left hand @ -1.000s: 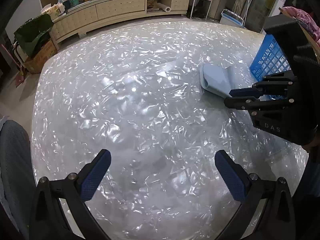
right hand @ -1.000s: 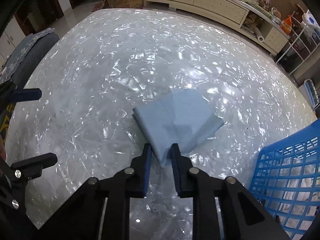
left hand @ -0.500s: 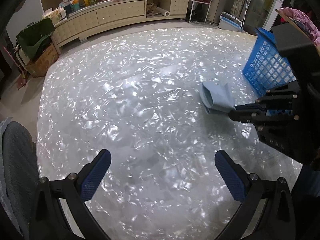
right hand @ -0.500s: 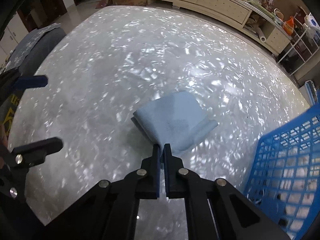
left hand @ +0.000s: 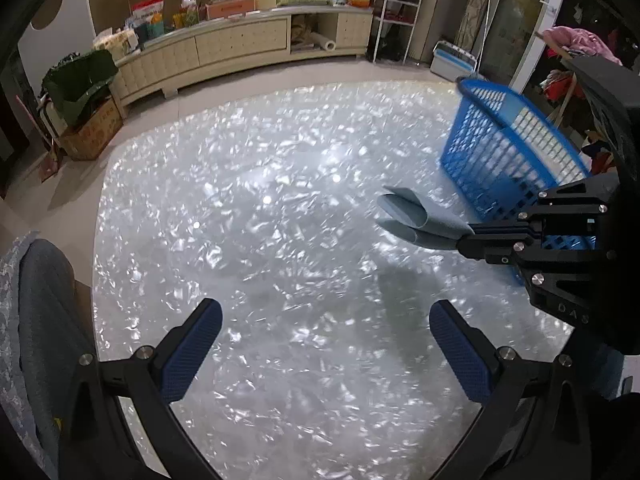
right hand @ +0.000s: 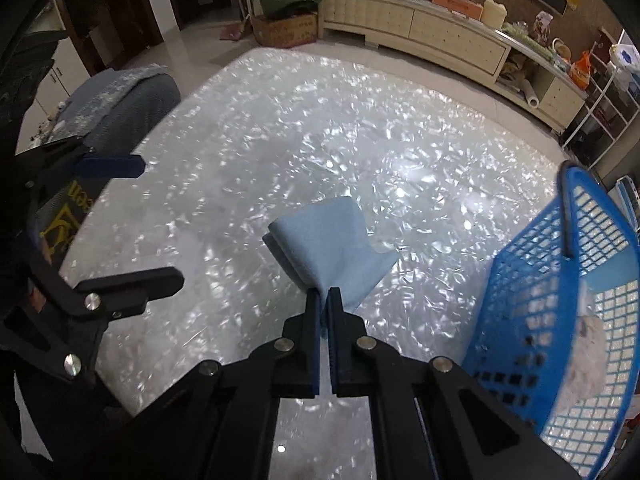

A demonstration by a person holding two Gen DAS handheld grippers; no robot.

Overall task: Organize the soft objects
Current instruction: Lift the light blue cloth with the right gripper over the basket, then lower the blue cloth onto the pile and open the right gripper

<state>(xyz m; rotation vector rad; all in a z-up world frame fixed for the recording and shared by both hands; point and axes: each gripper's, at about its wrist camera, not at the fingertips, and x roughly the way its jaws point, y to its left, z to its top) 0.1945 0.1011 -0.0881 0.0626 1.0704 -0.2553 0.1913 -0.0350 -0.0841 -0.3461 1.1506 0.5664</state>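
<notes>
The right gripper (right hand: 324, 294), black-framed with blue pads, was closed tight on one corner of a folded pale-blue soft cloth (right hand: 332, 240); the cloth hung clear above the glossy pearl-white table (right hand: 280, 140), fanning out toward twelve o'clock from the pinch; its layers splayed apart at the free end in the left wrist view (left hand: 416, 220). A blue plastic lattice basket (right hand: 560, 300) stood at about three o'clock of the cloth, near but not touching, with something pale and fluffy inside. The left gripper (left hand: 326, 354) hovered over bare tabletop with its jaws spread wide and nothing between them; it lay at roughly nine o'clock of the cloth, well apart. A grey upholstered chair back (right hand: 120, 96) stood at the table's ten o'clock edge.
</notes>
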